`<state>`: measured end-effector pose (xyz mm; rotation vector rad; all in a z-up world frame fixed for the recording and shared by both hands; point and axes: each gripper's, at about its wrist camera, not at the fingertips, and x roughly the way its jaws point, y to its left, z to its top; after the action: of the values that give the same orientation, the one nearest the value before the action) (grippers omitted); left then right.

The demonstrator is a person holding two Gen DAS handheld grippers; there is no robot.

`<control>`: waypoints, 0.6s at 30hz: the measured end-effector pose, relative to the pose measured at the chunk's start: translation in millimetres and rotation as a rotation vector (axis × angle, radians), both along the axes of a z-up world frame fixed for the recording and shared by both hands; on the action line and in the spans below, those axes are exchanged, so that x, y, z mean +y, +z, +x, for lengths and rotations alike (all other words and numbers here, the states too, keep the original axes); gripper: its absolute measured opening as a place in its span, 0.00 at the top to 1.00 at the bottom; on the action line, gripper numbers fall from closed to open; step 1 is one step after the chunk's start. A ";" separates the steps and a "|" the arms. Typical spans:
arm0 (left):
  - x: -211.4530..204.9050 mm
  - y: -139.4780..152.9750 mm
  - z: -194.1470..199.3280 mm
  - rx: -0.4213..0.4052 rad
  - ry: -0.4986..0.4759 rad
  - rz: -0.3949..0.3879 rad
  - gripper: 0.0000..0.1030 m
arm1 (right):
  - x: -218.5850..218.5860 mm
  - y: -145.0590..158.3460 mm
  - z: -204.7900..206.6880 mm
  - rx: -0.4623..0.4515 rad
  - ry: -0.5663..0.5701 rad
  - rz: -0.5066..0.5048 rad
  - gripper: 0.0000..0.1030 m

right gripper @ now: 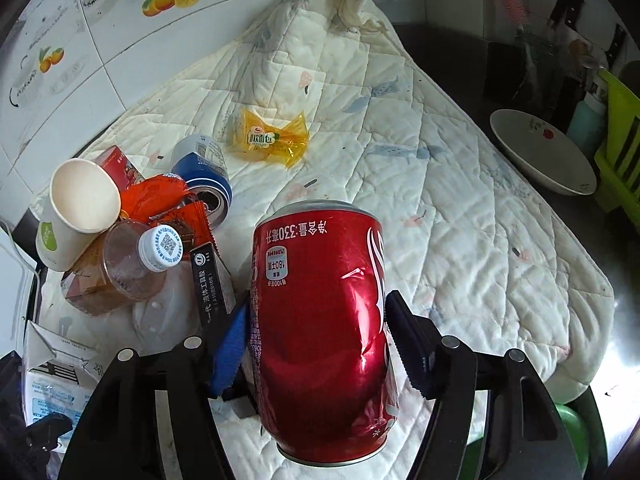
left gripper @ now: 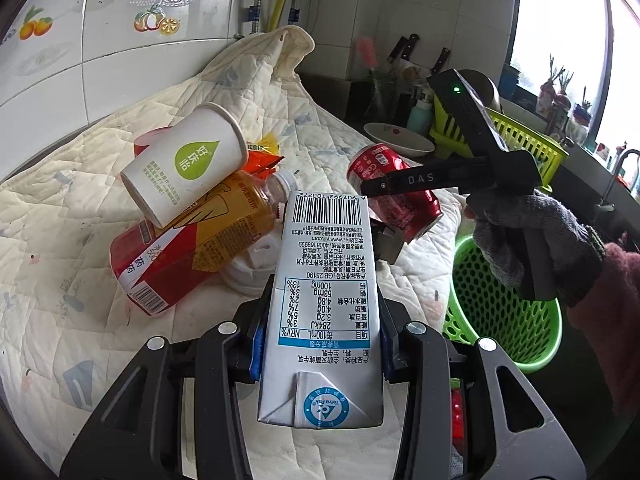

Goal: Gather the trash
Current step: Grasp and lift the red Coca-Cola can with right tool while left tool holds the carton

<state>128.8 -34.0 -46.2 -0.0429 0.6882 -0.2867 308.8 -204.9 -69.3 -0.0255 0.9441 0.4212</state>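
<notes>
Carton clamped in left gripper; right gripper clamps dented can above green basket, seemingly empty.

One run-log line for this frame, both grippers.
left gripper: shut on white milk carton | right gripper: shut on dented red soda can | green mesh plastic basket: below right gripper | trash pile remains on quilted cloth

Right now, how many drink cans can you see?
2. A red can is clamped in the right gripper; a blue can lies in the trash pile on the quilt. Others may be hidden.
</notes>
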 end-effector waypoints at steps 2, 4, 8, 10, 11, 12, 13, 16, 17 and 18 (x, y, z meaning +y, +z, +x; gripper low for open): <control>-6.6 2.1 -2.1 -0.005 -0.017 -0.002 0.60 | -12.6 6.5 -11.3 -0.011 -0.019 0.016 0.38; -14.4 4.1 -3.4 -0.009 -0.041 -0.006 0.60 | -26.9 12.9 -24.6 -0.027 -0.042 0.026 0.38; -34.5 7.3 -8.8 -0.019 -0.095 -0.015 0.60 | -61.0 21.8 -55.6 -0.054 -0.104 0.026 0.38; -46.4 9.8 -11.1 -0.026 -0.128 -0.023 0.60 | -79.9 20.6 -70.5 -0.049 -0.143 0.026 0.38; -50.7 10.3 -13.1 -0.030 -0.141 -0.024 0.60 | -88.4 17.9 -78.7 -0.044 -0.164 0.016 0.38; -57.0 11.3 -14.1 -0.033 -0.158 -0.027 0.60 | -96.6 14.4 -87.4 -0.040 -0.185 0.004 0.38; -62.7 11.8 -15.0 -0.034 -0.170 -0.027 0.60 | -103.8 10.7 -94.8 -0.036 -0.200 -0.008 0.38; -78.8 12.3 -16.7 -0.033 -0.205 -0.032 0.60 | -126.4 -4.6 -116.8 -0.020 -0.256 -0.045 0.38; -84.0 12.6 -17.1 -0.032 -0.217 -0.035 0.60 | -133.2 -11.1 -122.2 -0.006 -0.272 -0.044 0.38; -89.4 13.0 -17.7 -0.032 -0.227 -0.036 0.60 | -139.6 -17.9 -127.3 0.006 -0.289 -0.041 0.38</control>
<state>111.2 -123.4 -33.2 0.0057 0.6565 -0.5173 181.6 -344.5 -87.2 0.0746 0.9459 0.1351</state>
